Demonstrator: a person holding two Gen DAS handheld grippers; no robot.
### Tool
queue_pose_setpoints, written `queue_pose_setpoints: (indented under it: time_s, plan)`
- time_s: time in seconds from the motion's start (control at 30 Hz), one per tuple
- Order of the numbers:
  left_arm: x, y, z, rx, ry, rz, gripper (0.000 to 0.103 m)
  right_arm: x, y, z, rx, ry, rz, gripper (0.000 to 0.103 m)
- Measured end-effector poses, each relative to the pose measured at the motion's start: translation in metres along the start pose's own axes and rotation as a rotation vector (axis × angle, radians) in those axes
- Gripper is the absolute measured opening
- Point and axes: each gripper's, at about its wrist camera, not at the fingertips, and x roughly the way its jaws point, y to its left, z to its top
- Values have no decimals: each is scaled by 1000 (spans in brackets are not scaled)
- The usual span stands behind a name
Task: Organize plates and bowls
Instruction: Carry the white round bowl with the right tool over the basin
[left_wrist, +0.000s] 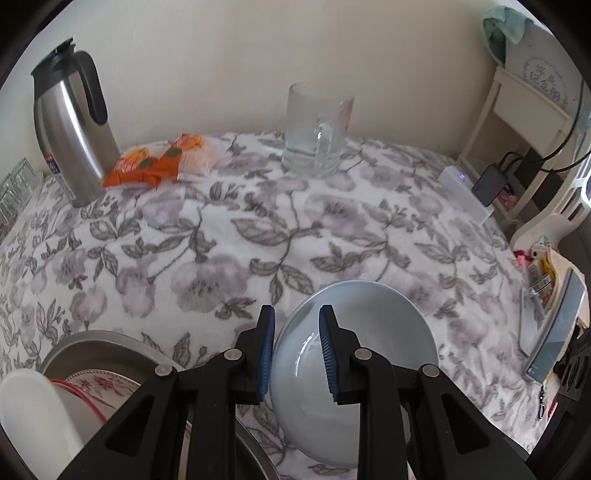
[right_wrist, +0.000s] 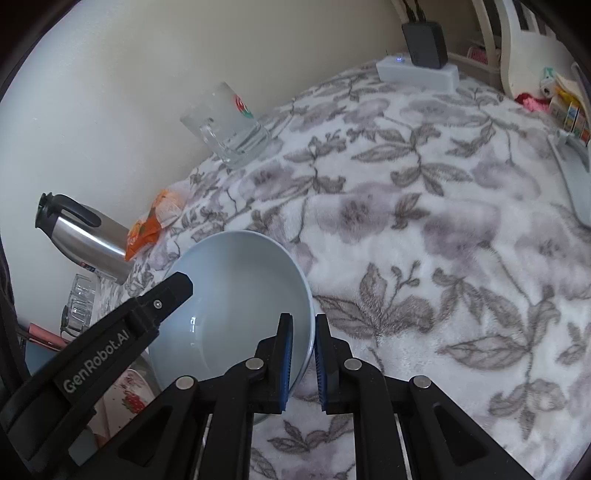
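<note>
Both tongs are clamped on one pale blue bowl: the left tongs pinch its rim nearest the metal basin, the right tongs pinch the opposite rim, so the bowl appears gripped but not yet put away. It is smooth, glossy, empty and tilted over the floral-covered surface, just beside the basin, where a patterned plate already lies; beyond it stands a glass mug.
</note>
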Motion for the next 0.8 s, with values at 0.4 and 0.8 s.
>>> queue_pose_setpoints:
  time_s: [0.4,0.8]
  plan:
    - [-54,7,8,-45,-76,-73,25,-50,23,3,-30,-87,12,13]
    - [-102,25,11,-81,-135,-107,25,-88,55,-3,-85,-140,31,13]
